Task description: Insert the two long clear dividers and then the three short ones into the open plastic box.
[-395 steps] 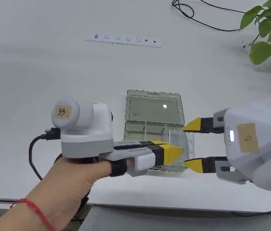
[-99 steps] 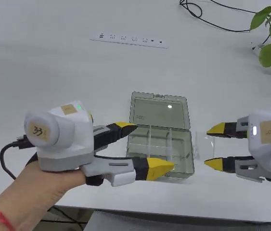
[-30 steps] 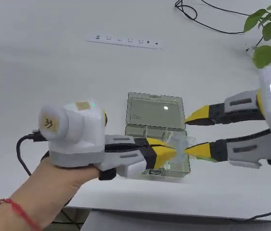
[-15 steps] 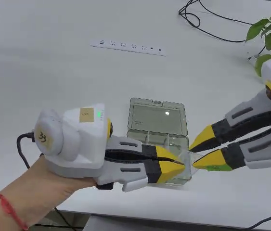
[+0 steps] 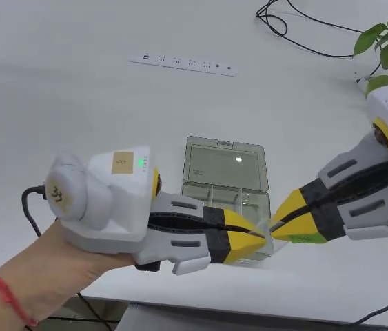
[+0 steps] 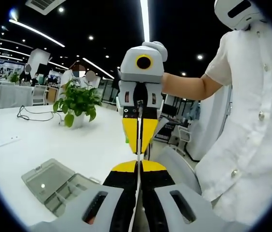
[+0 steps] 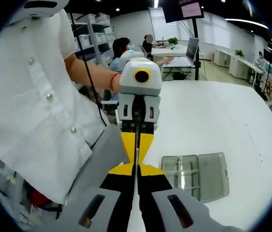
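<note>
Tabletop (image 5: 76, 103) is plain white, with a power strip (image 5: 187, 63), a black cable (image 5: 297, 34) and a potted plant (image 5: 386, 41) along the far side. Gripper views show an open-plan office with ceiling lights. My left gripper (image 5: 252, 238) and right gripper (image 5: 280, 231) meet tip to tip, each with jaws squeezed together on one thin clear divider (image 5: 269, 229) — it's edge-on in both gripper views. That's over the near right corner of the open plastic box (image 5: 214, 195), lid flat on the table. Clear dividers already stand in its base; can't count them.
</note>
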Tool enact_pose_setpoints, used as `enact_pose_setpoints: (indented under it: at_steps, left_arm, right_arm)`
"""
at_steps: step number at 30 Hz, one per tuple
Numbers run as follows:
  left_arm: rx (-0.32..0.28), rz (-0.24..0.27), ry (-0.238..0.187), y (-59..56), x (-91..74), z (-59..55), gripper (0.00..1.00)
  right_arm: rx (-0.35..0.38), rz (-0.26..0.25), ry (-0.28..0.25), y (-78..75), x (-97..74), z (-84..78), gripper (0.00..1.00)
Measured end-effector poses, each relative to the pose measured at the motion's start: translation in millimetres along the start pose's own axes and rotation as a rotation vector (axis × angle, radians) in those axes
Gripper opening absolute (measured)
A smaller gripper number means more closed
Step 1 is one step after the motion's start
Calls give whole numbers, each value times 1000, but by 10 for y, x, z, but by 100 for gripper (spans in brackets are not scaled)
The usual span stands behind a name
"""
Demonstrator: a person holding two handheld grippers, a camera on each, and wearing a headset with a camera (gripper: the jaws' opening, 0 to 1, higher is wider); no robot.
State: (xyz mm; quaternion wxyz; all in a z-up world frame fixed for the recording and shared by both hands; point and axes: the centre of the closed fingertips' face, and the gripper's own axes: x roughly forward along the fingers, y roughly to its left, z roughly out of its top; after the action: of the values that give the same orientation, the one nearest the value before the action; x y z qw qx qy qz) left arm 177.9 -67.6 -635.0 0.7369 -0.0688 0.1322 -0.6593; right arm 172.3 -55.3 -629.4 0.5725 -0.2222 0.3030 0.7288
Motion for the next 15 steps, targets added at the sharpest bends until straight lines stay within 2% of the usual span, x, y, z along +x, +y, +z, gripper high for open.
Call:
enact_pose_setpoints:
  at_steps: [11,15]
  left_arm:
    - [-9,18,6,10,-16,-53,0]
    - [-9,28,22,13,-20,-96,0]
  right_arm:
    - [4,-4,1,22,58,-2,2]
    - [6,-8,0,20,58,0,2]
